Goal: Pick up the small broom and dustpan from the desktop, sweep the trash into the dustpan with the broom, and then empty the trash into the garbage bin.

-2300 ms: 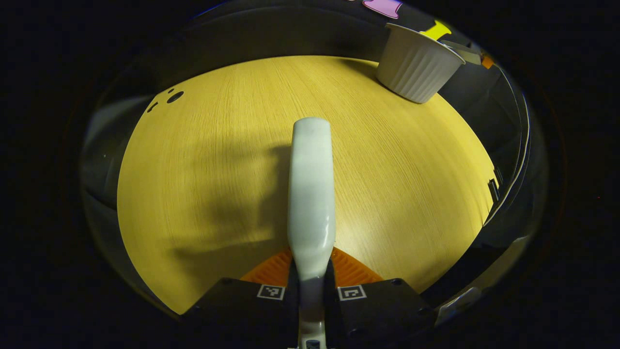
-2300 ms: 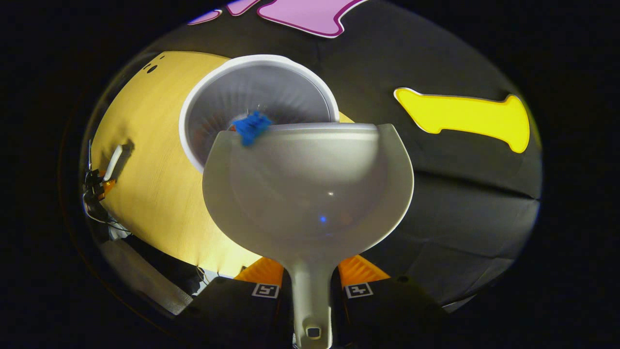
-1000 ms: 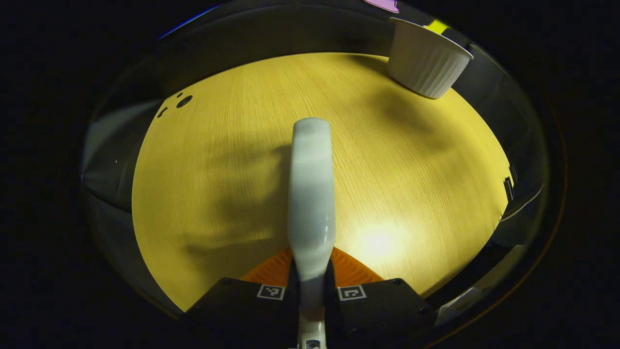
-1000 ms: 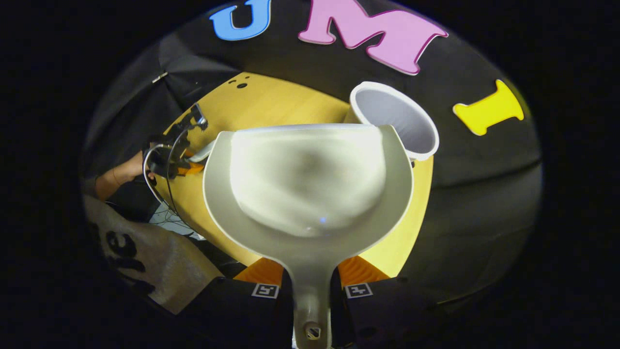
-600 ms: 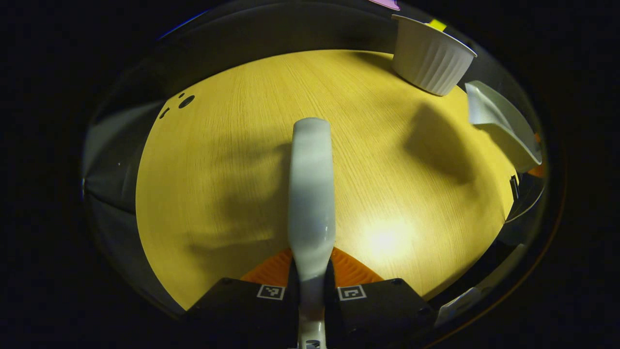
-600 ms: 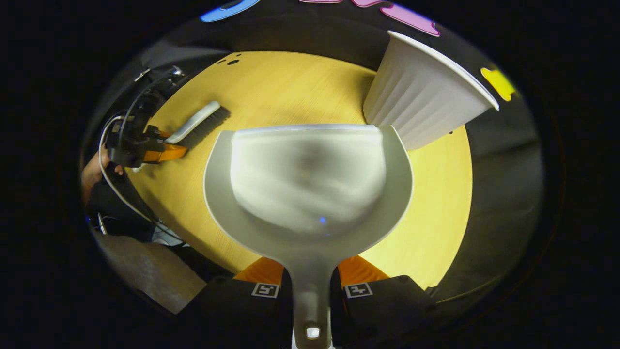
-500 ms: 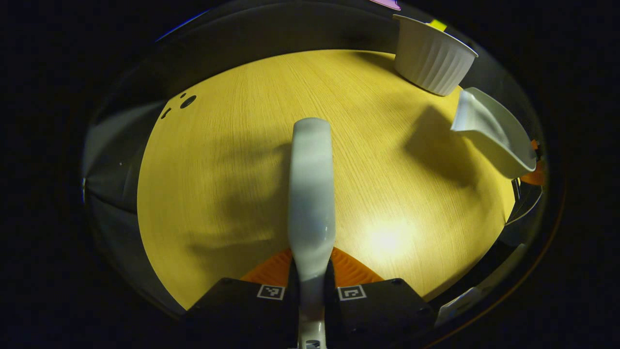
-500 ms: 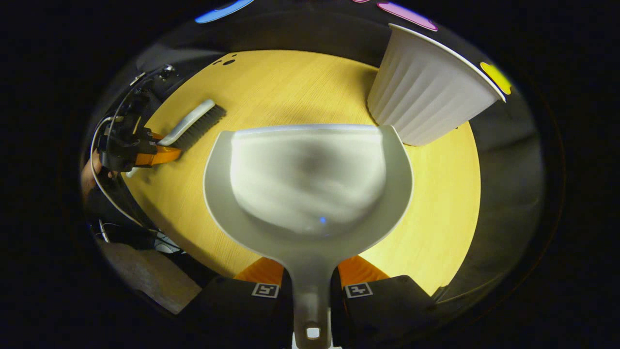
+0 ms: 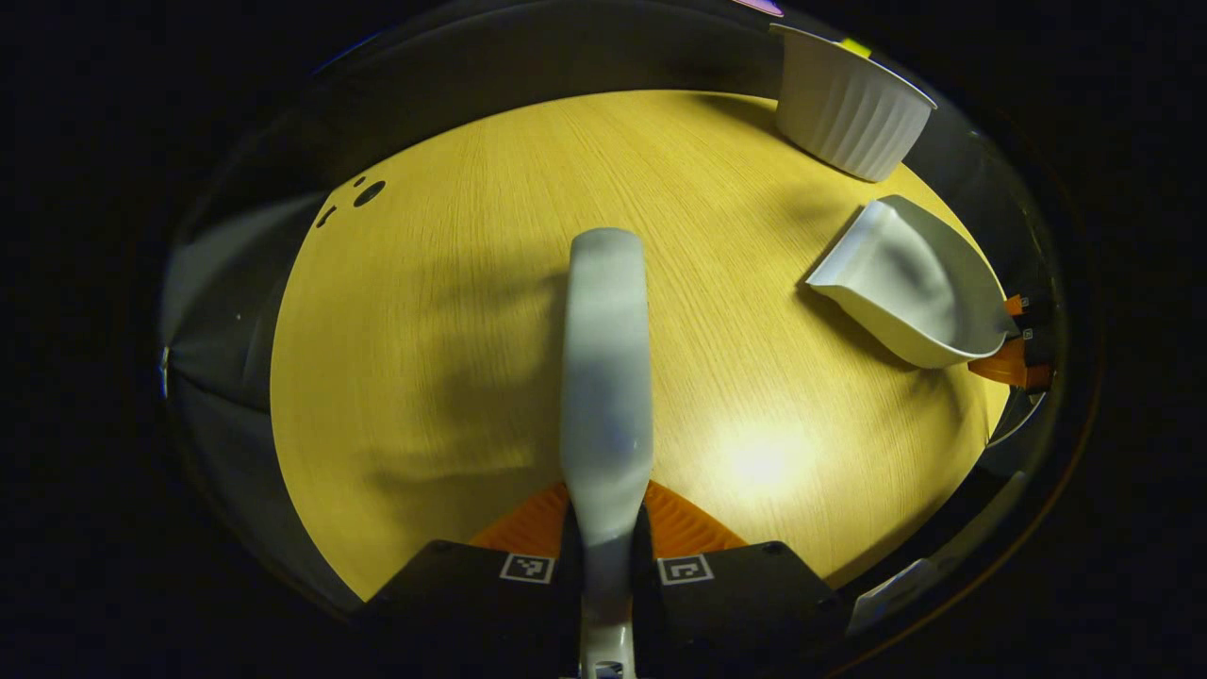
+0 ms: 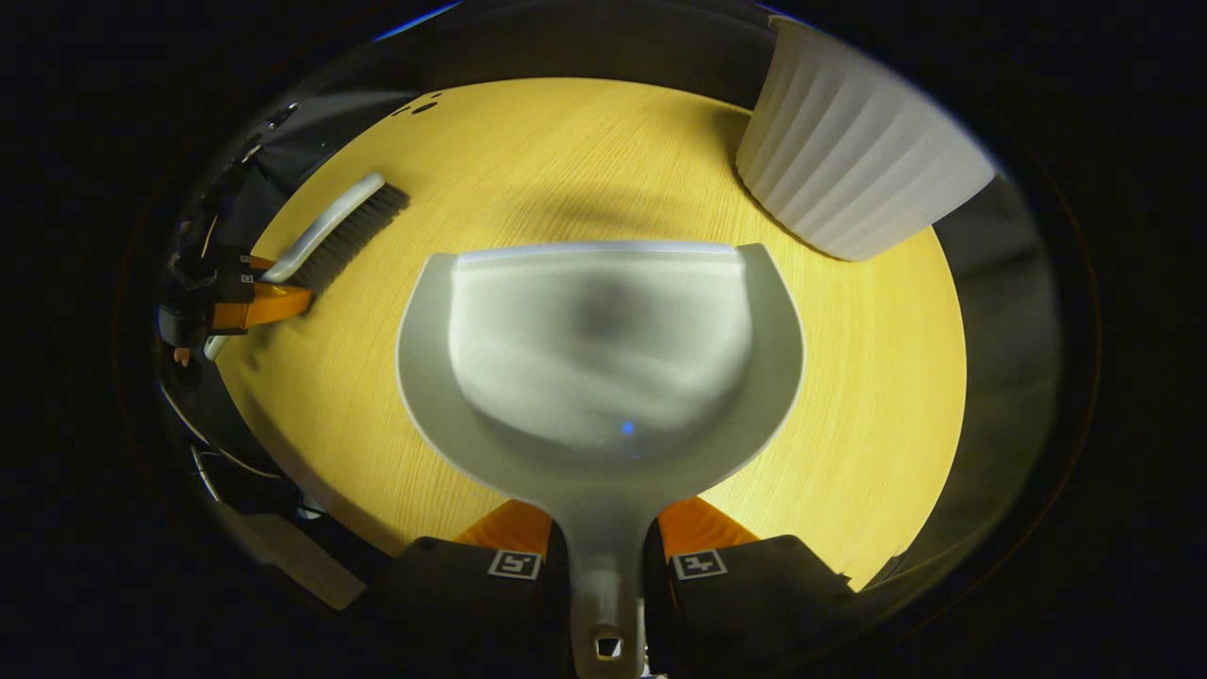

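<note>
My left gripper (image 9: 606, 523) is shut on the handle of the small white broom (image 9: 606, 368), which points away over the yellow wooden desktop (image 9: 443, 311). In the right gripper view the broom (image 10: 330, 231) lies low at the left, bristles towards the table. My right gripper (image 10: 605, 533) is shut on the handle of the white dustpan (image 10: 603, 368), whose scoop holds nothing. From the left gripper view the dustpan (image 9: 910, 288) sits low over the table's right side, lip tilted down. The white ribbed garbage bin (image 10: 853, 151) stands just beyond it to the right.
The bin (image 9: 849, 108) stands at the table's far right corner. Small dark holes (image 9: 363, 193) mark the far left of the desktop. Black cloth walls close in the table. The table's edge (image 10: 943, 471) runs near the dustpan's right side.
The dustpan was tipped over the bin with a blue scrap sliding off its lip. It has since swung back and come down low over the table, empty. The broom has hardly moved.
</note>
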Action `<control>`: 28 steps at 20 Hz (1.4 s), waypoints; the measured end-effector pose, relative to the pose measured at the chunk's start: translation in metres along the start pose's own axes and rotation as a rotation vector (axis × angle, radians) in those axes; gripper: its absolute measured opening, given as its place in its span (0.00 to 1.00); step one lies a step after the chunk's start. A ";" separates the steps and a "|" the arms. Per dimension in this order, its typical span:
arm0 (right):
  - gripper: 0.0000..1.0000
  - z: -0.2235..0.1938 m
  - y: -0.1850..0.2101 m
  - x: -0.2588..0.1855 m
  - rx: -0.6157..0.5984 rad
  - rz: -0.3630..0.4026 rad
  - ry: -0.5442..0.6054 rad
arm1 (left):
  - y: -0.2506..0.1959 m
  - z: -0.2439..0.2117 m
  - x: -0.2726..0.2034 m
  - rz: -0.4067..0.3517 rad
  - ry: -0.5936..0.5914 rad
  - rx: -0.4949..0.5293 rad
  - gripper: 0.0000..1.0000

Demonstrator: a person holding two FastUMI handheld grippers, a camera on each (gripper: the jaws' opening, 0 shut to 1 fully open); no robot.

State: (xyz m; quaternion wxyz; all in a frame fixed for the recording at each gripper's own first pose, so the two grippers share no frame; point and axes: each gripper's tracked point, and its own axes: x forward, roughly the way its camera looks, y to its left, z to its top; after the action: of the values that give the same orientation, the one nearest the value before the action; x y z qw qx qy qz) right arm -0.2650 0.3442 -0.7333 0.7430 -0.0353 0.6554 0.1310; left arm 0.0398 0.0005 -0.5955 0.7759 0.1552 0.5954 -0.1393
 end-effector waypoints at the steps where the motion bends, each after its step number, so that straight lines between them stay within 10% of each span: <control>1: 0.36 -0.002 0.000 0.002 -0.004 0.000 0.007 | 0.000 0.000 0.000 0.004 0.001 0.004 0.26; 17: 0.43 -0.005 0.006 -0.033 0.029 0.054 -0.018 | 0.000 0.005 -0.028 0.038 -0.015 0.100 0.34; 28: 0.42 0.074 0.010 -0.148 0.097 0.052 -0.435 | -0.009 0.068 -0.150 0.021 -0.417 -0.017 0.34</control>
State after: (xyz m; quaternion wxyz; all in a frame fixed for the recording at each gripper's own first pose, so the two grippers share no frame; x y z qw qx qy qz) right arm -0.2118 0.3487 -0.5761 0.8640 0.0463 0.4860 0.1231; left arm 0.0584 -0.0303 -0.4350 0.8849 0.1224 0.4217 -0.1553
